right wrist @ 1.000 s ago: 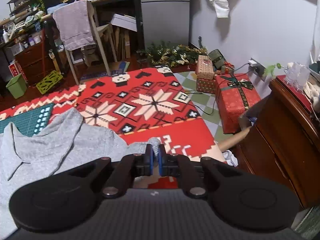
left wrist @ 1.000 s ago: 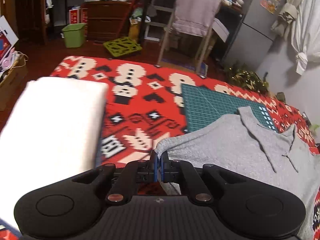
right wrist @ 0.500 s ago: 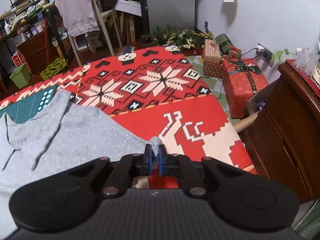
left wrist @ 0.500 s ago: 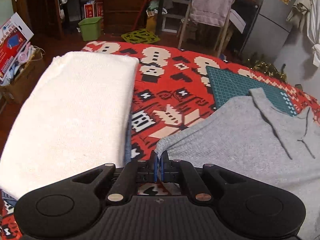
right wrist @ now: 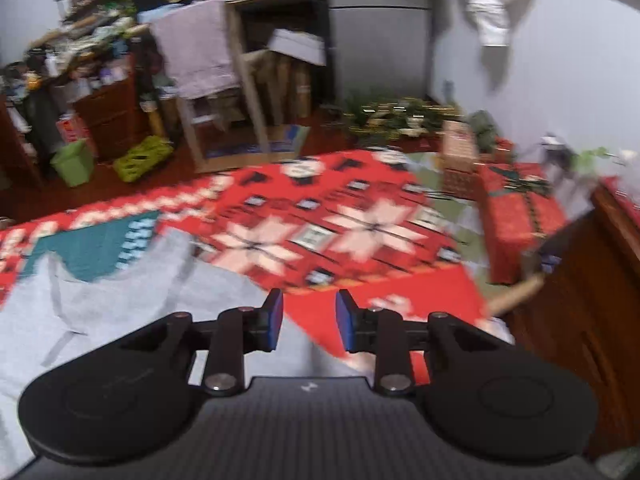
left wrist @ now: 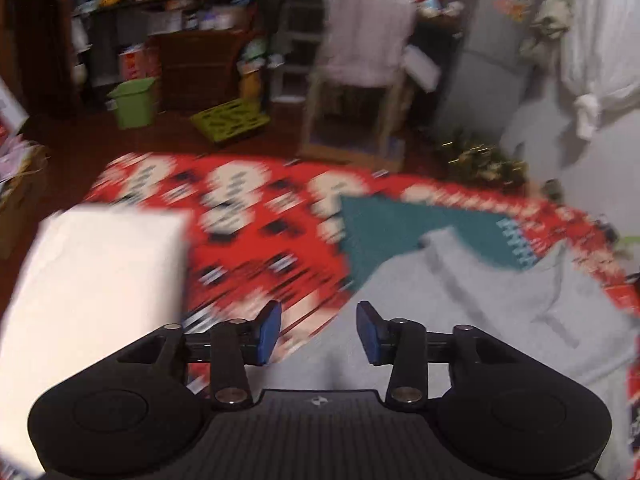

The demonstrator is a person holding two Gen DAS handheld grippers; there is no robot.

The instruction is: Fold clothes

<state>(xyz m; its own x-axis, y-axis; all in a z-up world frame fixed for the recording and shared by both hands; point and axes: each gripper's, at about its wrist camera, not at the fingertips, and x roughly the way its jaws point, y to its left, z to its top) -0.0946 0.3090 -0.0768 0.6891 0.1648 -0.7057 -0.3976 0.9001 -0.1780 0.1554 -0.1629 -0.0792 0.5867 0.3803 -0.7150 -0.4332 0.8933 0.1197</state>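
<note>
Red patterned cloth (left wrist: pixel 256 248) with snowflakes covers the work surface, and on it the grey shirt (left wrist: pixel 480 312) lies spread flat, its collar end over a green cutting mat (left wrist: pixel 384 224). Both views are blurred. Left gripper (left wrist: pixel 318 330) hangs over the shirt's near edge, blue pads apart, holding nothing. Right gripper (right wrist: pixel 309 322) sits above the shirt's other near corner, jaws likewise parted and empty. A folded white towel (left wrist: pixel 100 288) rests beside the shirt, off to the left. Wrapped red gifts (right wrist: pixel 520 216) stand beyond the table's right end
</note>
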